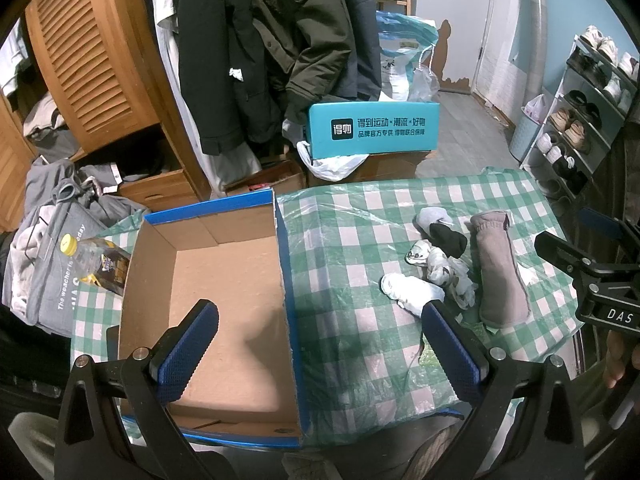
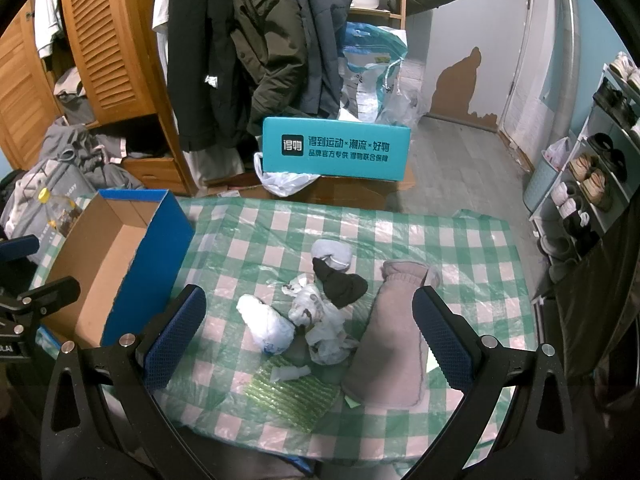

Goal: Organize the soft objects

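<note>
Now, shoebox: empty, at 9 o'clock, ready for socks.
Sock pile: unsorted on tablecloth.
Left gripper: spread, empty.
Right gripper: spread, empty.

Both claws matched: black frames with triangular cutouts and silver screw heads at the pivots. Left claw and right claw each carried two fingers faced with blue dimpled pads. White "DAS" lettering showed on the right claw's black body in the left wrist view.
</note>
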A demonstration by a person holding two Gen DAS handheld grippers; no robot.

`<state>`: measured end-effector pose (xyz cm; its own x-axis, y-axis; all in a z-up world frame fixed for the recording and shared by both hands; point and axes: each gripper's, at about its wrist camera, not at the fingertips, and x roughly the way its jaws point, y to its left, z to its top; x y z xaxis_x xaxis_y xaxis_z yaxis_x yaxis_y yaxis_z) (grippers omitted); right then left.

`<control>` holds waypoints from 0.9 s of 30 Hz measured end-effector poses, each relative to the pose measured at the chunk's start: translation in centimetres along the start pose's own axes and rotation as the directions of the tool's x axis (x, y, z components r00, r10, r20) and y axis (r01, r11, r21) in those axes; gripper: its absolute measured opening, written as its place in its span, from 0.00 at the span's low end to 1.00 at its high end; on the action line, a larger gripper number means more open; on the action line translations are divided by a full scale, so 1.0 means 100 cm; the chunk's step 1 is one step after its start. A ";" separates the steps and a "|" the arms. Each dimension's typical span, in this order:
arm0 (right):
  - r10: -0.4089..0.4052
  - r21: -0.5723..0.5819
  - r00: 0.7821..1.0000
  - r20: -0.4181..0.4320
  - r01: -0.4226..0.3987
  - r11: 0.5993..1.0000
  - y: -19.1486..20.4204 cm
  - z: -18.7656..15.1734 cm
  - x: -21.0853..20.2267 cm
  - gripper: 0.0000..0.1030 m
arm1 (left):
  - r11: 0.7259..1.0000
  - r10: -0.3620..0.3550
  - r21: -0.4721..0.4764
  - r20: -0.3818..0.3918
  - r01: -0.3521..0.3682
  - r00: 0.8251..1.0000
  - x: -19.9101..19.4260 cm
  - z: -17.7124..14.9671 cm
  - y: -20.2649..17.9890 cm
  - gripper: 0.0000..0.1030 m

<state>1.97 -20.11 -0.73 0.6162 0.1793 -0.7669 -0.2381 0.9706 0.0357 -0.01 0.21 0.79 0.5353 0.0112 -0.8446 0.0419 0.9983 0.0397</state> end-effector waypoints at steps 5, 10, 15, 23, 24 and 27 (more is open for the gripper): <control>-0.001 0.000 1.000 0.000 0.001 1.000 0.000 0.000 0.000 0.99 | 1.000 0.001 0.002 0.001 -0.001 1.000 0.000 0.000 0.000 0.99; -0.001 0.000 1.000 0.000 0.001 1.000 0.000 0.000 0.000 0.99 | 1.000 0.001 0.001 0.001 -0.001 1.000 0.000 0.000 0.000 0.99; -0.001 -0.001 1.000 0.000 0.001 1.000 0.000 -0.001 0.000 0.99 | 1.000 0.001 0.001 0.001 -0.001 1.000 0.000 -0.001 0.000 0.99; -0.002 -0.001 1.000 -0.001 0.002 1.000 -0.001 -0.001 0.000 0.99 | 1.000 0.001 0.001 0.001 -0.001 1.000 0.000 -0.001 -0.001 0.99; -0.002 -0.001 1.000 -0.001 0.002 1.000 -0.001 -0.001 0.000 0.99 | 1.000 0.000 0.001 0.001 0.000 1.000 0.000 -0.002 -0.001 0.99; -0.002 -0.001 1.000 -0.001 0.002 1.000 -0.002 -0.001 0.000 0.99 | 1.000 0.001 0.002 0.000 -0.001 1.000 0.000 -0.002 -0.001 0.99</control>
<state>1.89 -20.29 -0.79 0.6159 0.1768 -0.7677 -0.2371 0.9709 0.0334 -0.16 0.15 0.69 0.5356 0.0118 -0.8444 0.0430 0.9982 0.0413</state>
